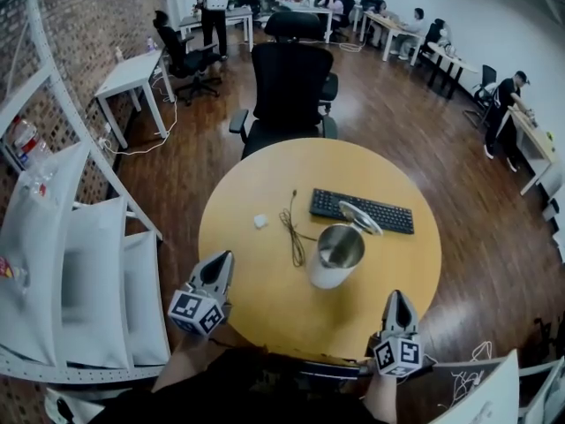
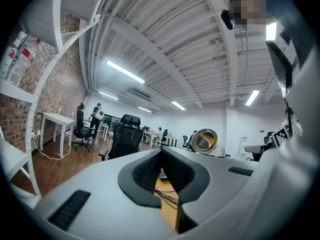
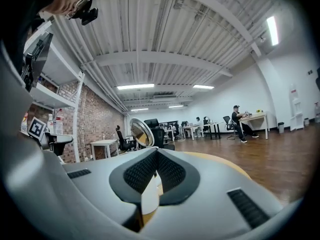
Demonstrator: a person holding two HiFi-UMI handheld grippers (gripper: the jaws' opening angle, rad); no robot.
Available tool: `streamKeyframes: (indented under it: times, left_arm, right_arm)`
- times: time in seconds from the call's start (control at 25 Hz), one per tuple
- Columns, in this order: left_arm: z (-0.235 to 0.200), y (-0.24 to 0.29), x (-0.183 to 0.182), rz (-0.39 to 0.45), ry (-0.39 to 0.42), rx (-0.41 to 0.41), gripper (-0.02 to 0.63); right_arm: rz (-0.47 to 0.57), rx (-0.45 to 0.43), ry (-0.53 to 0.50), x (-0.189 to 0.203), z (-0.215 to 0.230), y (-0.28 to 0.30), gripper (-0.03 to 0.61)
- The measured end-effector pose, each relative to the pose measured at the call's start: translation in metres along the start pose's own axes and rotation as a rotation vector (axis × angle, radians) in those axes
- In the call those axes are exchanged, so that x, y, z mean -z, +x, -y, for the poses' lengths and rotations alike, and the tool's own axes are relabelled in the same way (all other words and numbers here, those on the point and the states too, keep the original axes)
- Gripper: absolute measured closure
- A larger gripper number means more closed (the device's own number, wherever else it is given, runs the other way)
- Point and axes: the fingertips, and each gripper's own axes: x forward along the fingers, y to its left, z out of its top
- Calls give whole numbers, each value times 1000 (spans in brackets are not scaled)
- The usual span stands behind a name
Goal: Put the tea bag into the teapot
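Note:
On the round yellow table (image 1: 265,290) a small white tea bag (image 1: 260,222) lies left of centre. The metal teapot (image 1: 335,256) stands upright in the middle with its lid (image 1: 360,218) tipped open. My left gripper (image 1: 222,262) hovers at the table's near left edge, well short of the tea bag, shut and empty. My right gripper (image 1: 397,298) is at the near right edge, also shut with nothing held. The left gripper view shows its jaws (image 2: 161,151) meeting, with the teapot lid (image 2: 204,140) beyond them. In the right gripper view the closed jaws (image 3: 156,151) point toward the lid (image 3: 141,132).
A black keyboard (image 1: 362,210) lies behind the teapot, and a thin cable (image 1: 293,232) runs between tea bag and teapot. A black office chair (image 1: 291,91) stands at the table's far side. White shelving (image 1: 79,263) is close on the left.

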Motion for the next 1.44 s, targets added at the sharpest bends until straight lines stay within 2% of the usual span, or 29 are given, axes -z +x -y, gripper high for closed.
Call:
streamKeyframes:
  times: [0.12, 0.24, 0.36, 0.44, 0.56, 0.88, 1.04, 1.44]
  left_arm:
    - [-4, -10, 3, 0, -12, -14, 614]
    - [-13, -11, 3, -1, -23, -24, 614]
    - [-18, -12, 7, -10, -28, -39, 614]
    - [-21, -12, 4, -2, -24, -43, 614]
    - [-23, -12, -2, 3, -6, -40, 614]
    - [-16, -9, 1, 6, -20, -21, 614]
    - [-10, -8, 3, 12, -19, -10, 614]
    - [-5, -13, 4, 31, -62, 0, 614]
  right_arm:
    - [-3, 29, 18, 9, 13, -4, 574]
    - [2, 49, 26, -1, 13, 0, 574]
    - [-13, 70, -6, -13, 9, -6, 574]
    - [-27, 83, -29, -7, 15, -7, 574]
    - [-30, 69, -15, 11, 22, -7, 575]
    - [-21, 72, -29, -6, 16, -12, 575]
    - [-18, 56, -4, 8, 25, -15, 575]
    - [22, 47, 19, -2, 10, -15, 575]
